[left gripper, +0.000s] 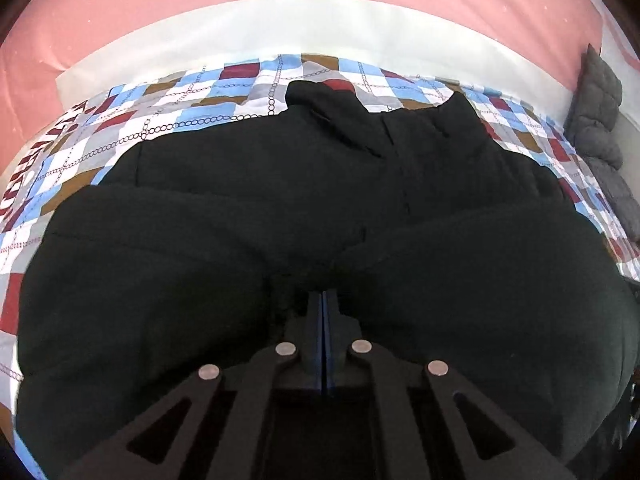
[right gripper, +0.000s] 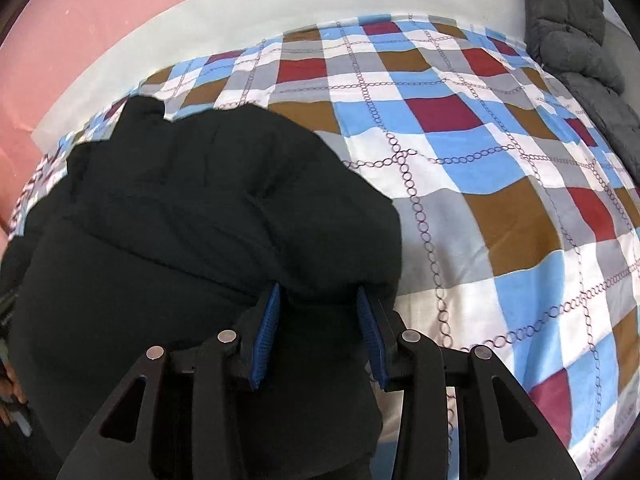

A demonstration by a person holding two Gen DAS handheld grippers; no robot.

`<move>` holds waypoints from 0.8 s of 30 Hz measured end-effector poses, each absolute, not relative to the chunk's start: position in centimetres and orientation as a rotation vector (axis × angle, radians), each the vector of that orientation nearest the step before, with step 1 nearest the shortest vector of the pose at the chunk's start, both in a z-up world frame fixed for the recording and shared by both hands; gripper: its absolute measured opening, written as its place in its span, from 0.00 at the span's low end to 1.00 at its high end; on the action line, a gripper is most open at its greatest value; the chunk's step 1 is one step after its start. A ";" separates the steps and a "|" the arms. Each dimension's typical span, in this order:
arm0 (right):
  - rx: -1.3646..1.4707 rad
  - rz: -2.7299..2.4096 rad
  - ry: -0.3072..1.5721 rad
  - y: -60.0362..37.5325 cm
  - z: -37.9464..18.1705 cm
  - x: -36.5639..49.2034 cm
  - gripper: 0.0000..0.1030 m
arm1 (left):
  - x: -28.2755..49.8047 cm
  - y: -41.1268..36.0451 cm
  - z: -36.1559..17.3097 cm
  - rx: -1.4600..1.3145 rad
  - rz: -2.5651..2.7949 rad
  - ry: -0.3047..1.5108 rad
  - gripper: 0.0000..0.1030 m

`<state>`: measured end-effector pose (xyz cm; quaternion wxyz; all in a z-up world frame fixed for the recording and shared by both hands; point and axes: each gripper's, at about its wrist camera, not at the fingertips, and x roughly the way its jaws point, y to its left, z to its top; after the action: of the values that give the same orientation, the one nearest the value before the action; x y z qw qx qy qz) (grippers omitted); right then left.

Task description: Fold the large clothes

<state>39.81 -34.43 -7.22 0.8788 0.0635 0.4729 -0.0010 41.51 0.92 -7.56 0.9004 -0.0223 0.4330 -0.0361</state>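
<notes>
Black garment (right gripper: 192,208) between right gripper (right gripper: 320,300) fingers

Soft, even daylight fills both my views, with no hard shadows. The black jacket (left gripper: 280,208) swallows detail, its folds barely readable. The checked bedspread (right gripper: 500,160) shines slightly. Fisheye curvature bends the edges, corners go dark, and everything looks a little soft.

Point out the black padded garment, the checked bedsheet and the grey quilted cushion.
Black padded garment (left gripper: 280,184): left wrist view, on its flat upper panel.
Checked blue, brown and red bedsheet (right gripper: 500,208): right wrist view, on a bare brown square right of the garment.
Grey quilted cushion (right gripper: 568,24): right wrist view, on its upper padded section.
</notes>
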 end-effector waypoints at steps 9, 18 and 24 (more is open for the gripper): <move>0.126 0.109 0.868 -33.3 -1.7 30.4 0.38 | 34.0 3.0 -1.4 -0.129 -0.143 0.802 0.04; 0.096 0.110 1.026 -31.5 -6.7 31.8 0.38 | 35.4 2.1 -5.8 -0.048 -0.096 0.930 0.04; 0.126 0.099 1.011 -31.9 -3.8 29.2 0.38 | 32.8 3.2 -3.4 -0.071 -0.095 0.939 0.04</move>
<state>29.20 -31.93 -3.84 0.8720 0.0603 0.4835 0.0475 32.77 3.23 -3.36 0.8901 -0.0340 0.4523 -0.0457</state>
